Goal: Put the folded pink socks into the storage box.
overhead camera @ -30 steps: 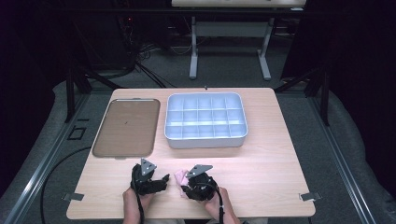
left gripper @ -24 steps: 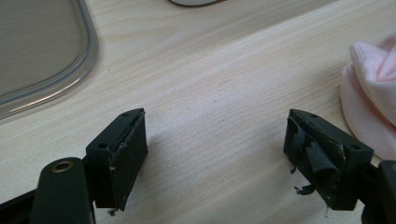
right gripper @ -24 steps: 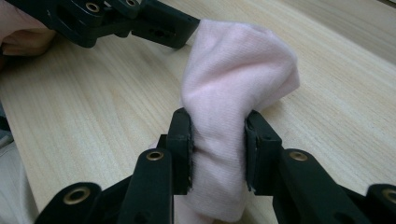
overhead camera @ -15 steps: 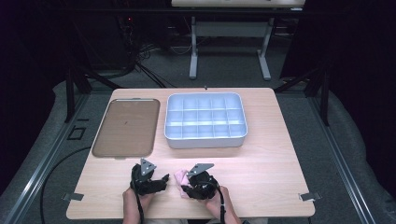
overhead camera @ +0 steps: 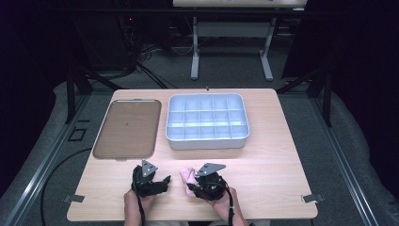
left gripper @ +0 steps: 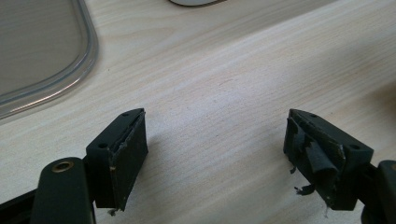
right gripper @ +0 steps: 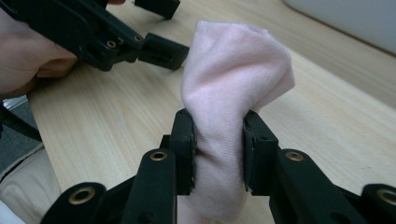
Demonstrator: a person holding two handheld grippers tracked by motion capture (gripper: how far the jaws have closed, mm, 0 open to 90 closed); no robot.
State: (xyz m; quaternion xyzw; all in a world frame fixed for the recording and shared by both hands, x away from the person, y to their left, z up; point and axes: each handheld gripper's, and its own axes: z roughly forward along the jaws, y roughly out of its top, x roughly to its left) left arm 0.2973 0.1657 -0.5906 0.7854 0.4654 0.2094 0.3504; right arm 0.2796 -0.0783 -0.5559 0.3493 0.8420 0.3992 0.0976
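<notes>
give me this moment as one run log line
right gripper: shut on pink cloth | left gripper: open, empty, over table | divided bin: empty | tray: empty

The cloth (overhead camera: 187,175) sits pinched in the right gripper (overhead camera: 195,184), just right of the left gripper (overhead camera: 162,181). Beyond the left gripper lies the tray (overhead camera: 127,128); beyond the right, the divided bin (overhead camera: 207,121), seemingly bare.

My left claw (left gripper: 215,149) stands with jaws wide apart, nothing between them, bare wooden table (left gripper: 243,88) below. Worn pad lining peels on the right-hand jaw. A clear-rimmed tray (left gripper: 70,70) lies ahead to the left, well apart.
</notes>
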